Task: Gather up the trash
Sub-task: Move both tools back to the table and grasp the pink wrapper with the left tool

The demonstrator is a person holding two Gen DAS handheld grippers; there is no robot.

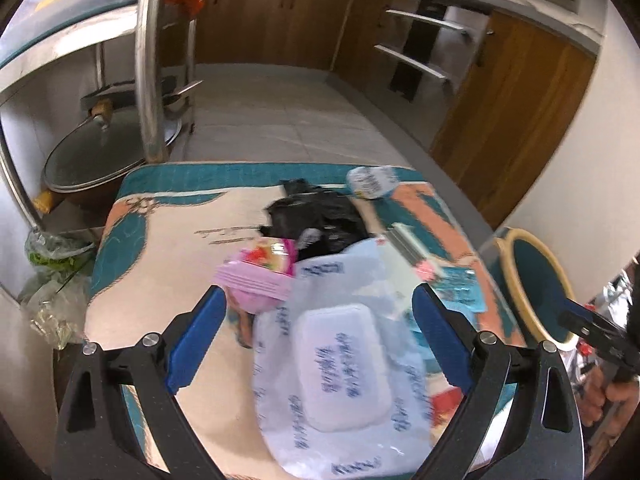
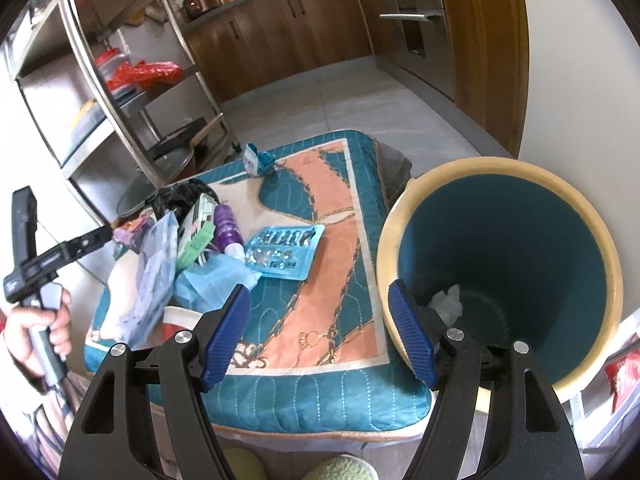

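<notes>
Trash lies on a teal and peach quilted mat. In the left wrist view my left gripper is open above a white wet-wipes pack, with a pink packet and a black plastic bag just beyond. In the right wrist view my right gripper is open and empty over the mat's near edge, next to a teal bin with a cream rim holding white crumpled paper. A blue blister pack and a purple bottle lie on the mat.
A steel shelf rack with pans stands left of the mat. Wooden kitchen cabinets line the back. A crumpled white cup sits at the mat's far edge. Plastic bags lie on the floor at left.
</notes>
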